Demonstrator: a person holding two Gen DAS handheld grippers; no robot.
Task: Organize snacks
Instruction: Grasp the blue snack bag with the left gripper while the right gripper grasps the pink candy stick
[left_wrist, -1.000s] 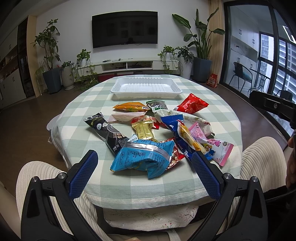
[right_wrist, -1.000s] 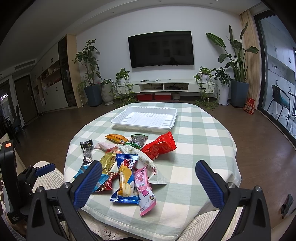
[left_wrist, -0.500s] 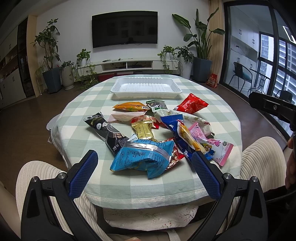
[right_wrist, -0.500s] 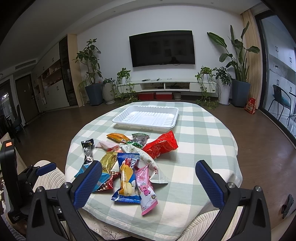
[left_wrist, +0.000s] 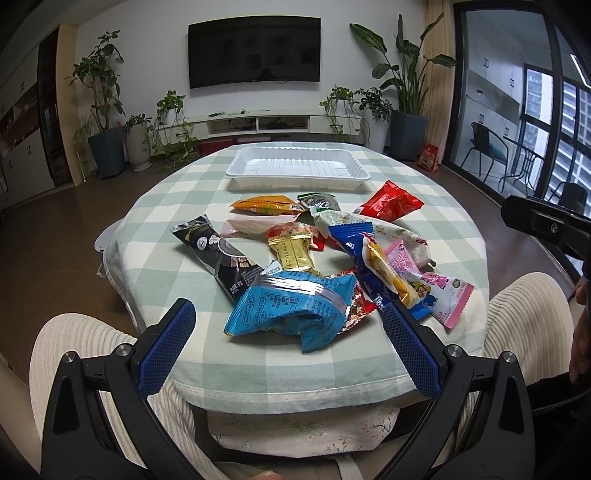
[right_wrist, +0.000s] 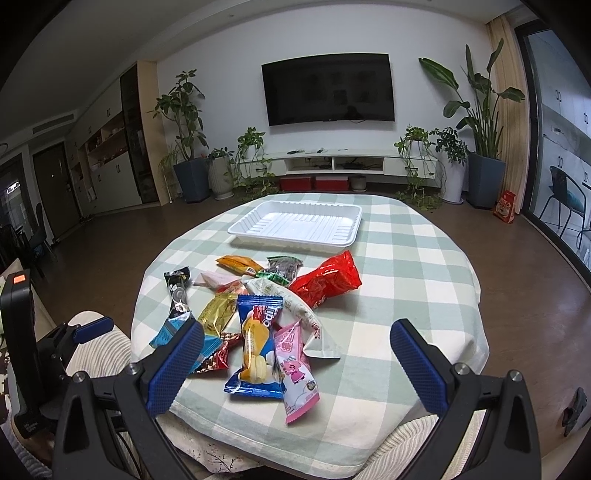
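A pile of snack packets lies on the round checked table (left_wrist: 436, 206): a light blue bag (left_wrist: 291, 310) nearest, a black packet (left_wrist: 218, 254), a gold one (left_wrist: 293, 251), an orange one (left_wrist: 264, 205), a red bag (left_wrist: 391, 201) (right_wrist: 327, 282), a dark blue packet (right_wrist: 258, 347) and a pink one (right_wrist: 293, 367). An empty white tray (left_wrist: 297, 168) (right_wrist: 299, 223) sits behind the pile. My left gripper (left_wrist: 288, 347) is open and empty, just short of the light blue bag. My right gripper (right_wrist: 295, 365) is open and empty, over the near table edge.
My knees in ribbed cream trousers (left_wrist: 85, 343) sit under the near table edge. The right gripper's body (left_wrist: 546, 225) shows at the right of the left wrist view. Behind the table are a TV (right_wrist: 328, 88), a low cabinet, potted plants and glass doors.
The right wrist view has shifted forward and slightly up over the table edge. The left gripper has not moved. Both stay open.
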